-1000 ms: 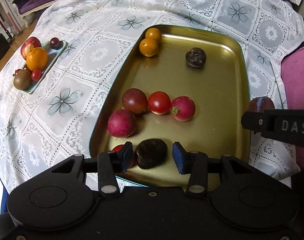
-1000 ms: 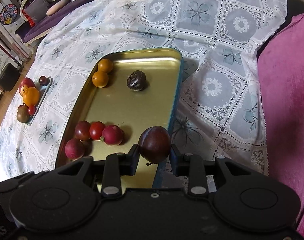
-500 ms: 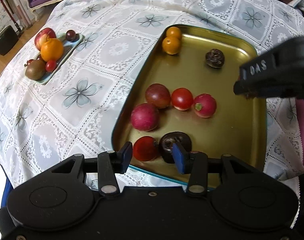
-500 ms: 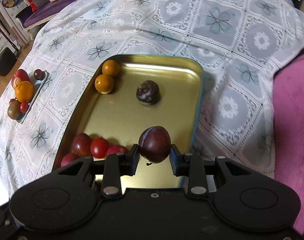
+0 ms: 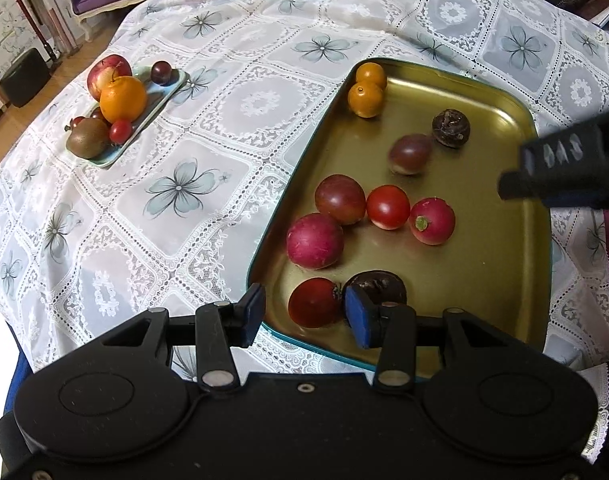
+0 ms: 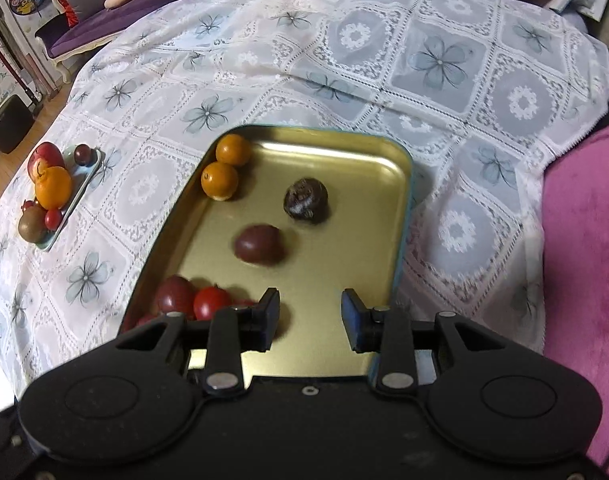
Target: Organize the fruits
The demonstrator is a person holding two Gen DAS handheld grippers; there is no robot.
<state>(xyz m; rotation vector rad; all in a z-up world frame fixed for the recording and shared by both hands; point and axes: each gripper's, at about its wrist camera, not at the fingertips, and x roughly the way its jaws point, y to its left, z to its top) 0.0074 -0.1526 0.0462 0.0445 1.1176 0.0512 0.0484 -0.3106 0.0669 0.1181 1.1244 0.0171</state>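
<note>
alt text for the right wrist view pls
The right tongs hang open and empty over a gold tray, their jaws having just opened; a dark plum lies blurred on the tray beyond them, near two oranges.

Both views are evenly lit by soft, diffuse light. Glare is seen on the gold tray (image 6: 384,168) at its far rim. The dark plum (image 6: 259,245) is motion-blurred. Fisheye curvature bends the tablecloth (image 5: 224,120) edges.

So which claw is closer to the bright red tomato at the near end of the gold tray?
Left. The left claw has the red tomato right between its open fingers. The right claw is open and empty farther up the gold tray, nearer the purple plum.
</note>
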